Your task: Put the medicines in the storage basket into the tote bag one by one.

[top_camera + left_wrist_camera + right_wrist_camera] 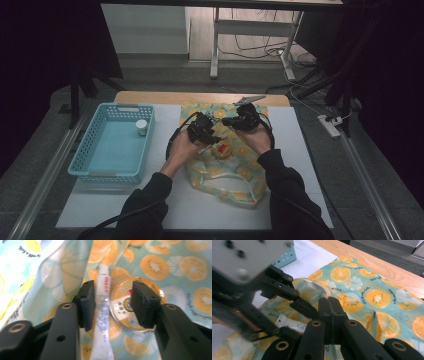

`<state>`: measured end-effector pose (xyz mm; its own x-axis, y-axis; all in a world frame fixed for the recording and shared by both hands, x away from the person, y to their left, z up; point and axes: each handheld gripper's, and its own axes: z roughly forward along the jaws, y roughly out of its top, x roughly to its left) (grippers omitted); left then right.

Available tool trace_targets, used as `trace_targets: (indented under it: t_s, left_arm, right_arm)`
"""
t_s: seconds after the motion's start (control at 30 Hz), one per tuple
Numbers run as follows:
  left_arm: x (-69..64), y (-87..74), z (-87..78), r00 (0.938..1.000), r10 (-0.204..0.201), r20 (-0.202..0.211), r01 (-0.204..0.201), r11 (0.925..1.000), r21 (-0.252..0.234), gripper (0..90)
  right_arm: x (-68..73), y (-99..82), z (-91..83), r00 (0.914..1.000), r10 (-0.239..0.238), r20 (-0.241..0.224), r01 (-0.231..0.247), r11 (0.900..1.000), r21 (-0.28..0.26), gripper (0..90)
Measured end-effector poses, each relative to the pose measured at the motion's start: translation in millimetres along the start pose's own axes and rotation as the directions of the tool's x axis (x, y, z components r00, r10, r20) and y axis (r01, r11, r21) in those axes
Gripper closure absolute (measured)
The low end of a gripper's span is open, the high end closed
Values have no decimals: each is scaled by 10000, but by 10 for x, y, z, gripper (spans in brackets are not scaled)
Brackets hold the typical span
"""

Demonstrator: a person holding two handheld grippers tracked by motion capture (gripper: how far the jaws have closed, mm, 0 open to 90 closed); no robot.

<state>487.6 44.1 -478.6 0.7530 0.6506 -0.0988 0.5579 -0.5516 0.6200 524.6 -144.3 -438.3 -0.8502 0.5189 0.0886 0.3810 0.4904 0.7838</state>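
The right tongs [329, 307] are clenching the fruit-print bag's [372, 290] edge, keeping it open, while the released left tongs [112, 302] are straddling the tube [103, 312] inside.

On the fruit-print bag [372, 290] you can see short curved lines of dark script beside the orange and kiwi slices, toward two o'clock from your right gripper's jaws; the lettering is too small and blurred to read. The white tube [103, 315] carries a red vertical line of print at about twelve o'clock along its body, not legible. The round clear-lidded container [122, 307] shows a round emblem ringed with tiny characters, also unreadable.
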Motion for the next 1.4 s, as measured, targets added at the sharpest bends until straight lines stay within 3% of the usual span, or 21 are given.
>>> trace_targets:
  t_s: [0.23,0.33,0.53,0.77,1.1,1.4]
  left_arm:
    - [-18,-9,-177,9971,-6,762,31,9995,-330,341]
    - [-6,-33,-257,9938,-208,1093,265,9983,-510,275]
    - [-5,-100,-374,9963,-205,833,232,9992,-318,149]
    - [87,-214,-554,9927,-222,1189,314,9966,-767,51]
    - [177,-381,-833,9976,-230,653,298,9942,-1037,25]
    - [367,-590,-1054,9948,-652,781,760,9866,-1444,26]
  right_arm:
    - [7,-1,-5,10000,-49,-35,49,10000,0,900]
    - [12,-3,-6,10000,-67,-25,67,10000,-7,900]
    - [17,-7,-3,10000,-57,-48,58,10000,14,900]
    - [24,-13,7,10000,-53,-64,53,10000,41,900]
    - [33,-11,-3,9999,-46,-110,46,10000,-7,900]
    - [30,-18,-14,9999,-31,-125,31,10000,-4,900]
